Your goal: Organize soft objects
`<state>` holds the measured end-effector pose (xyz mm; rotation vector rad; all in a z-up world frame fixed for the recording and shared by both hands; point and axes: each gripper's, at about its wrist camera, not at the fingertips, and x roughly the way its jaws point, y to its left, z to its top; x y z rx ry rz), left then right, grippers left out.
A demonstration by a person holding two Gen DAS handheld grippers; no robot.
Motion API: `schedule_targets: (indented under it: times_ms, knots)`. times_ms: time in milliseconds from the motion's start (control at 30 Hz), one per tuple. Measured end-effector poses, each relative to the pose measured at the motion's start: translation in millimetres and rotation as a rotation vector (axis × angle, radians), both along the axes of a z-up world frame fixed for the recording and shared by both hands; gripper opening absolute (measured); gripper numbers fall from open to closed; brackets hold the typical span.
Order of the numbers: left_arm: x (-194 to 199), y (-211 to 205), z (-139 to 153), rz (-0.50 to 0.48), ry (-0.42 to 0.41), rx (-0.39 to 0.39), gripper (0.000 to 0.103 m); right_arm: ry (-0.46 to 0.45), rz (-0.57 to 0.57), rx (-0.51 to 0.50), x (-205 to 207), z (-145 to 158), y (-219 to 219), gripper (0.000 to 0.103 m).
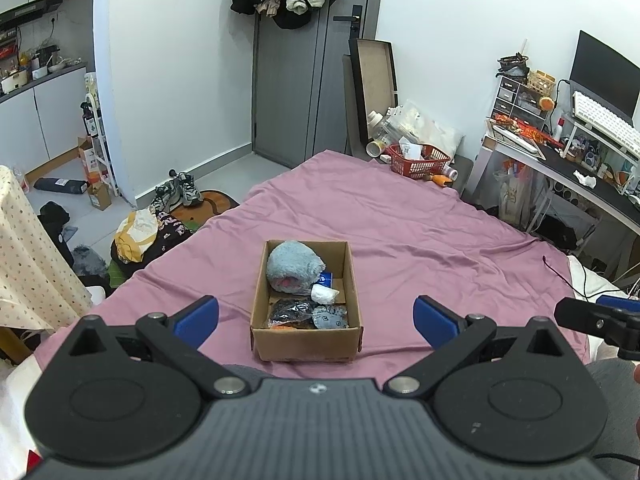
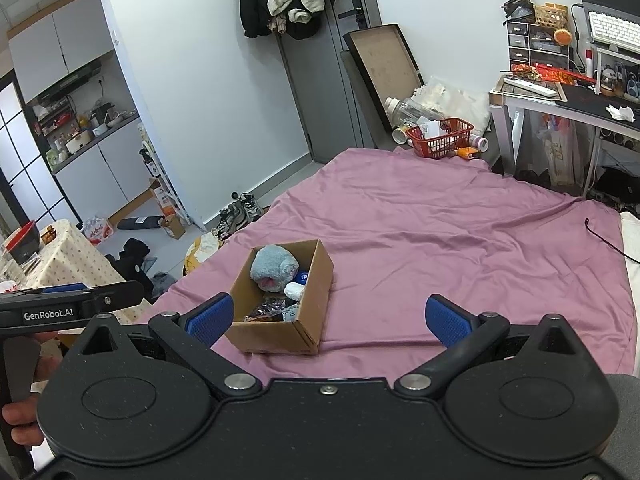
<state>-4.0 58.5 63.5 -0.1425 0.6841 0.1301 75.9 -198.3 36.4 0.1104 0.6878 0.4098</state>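
**Both grippers empty, box ahead on the bed**

Nearest us, the left gripper (image 1: 316,318): blue pads spread wide, holding and touching nothing. Right gripper (image 2: 328,320): likewise spread and empty. Beyond, lower centre of the left view, the cardboard box (image 1: 306,346) on the purple bedsheet (image 1: 420,232), long axis running away from us. Inside: grey plush (image 1: 294,266) at the far end, white roll (image 1: 325,294), dark pouch (image 1: 290,312). We judge the left gripper squarer to the box.

bed sheet (image 1: 420,240) right and beyond the cardboard box (image 1: 306,340) is wide open, easy pass | box top open but stuffed with soft stuff | red basket (image 1: 418,160) parked upper right, far bed edge
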Motion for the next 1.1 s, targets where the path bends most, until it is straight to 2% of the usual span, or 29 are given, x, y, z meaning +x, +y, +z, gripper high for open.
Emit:
schedule_targets:
  times_ms: [1100]
  knots:
    - [0.8,2.2,-0.1,-0.016,0.007,0.002,0.103,0.003,-0.003,-0.007,1.2,-2.5,-5.9,0.103]
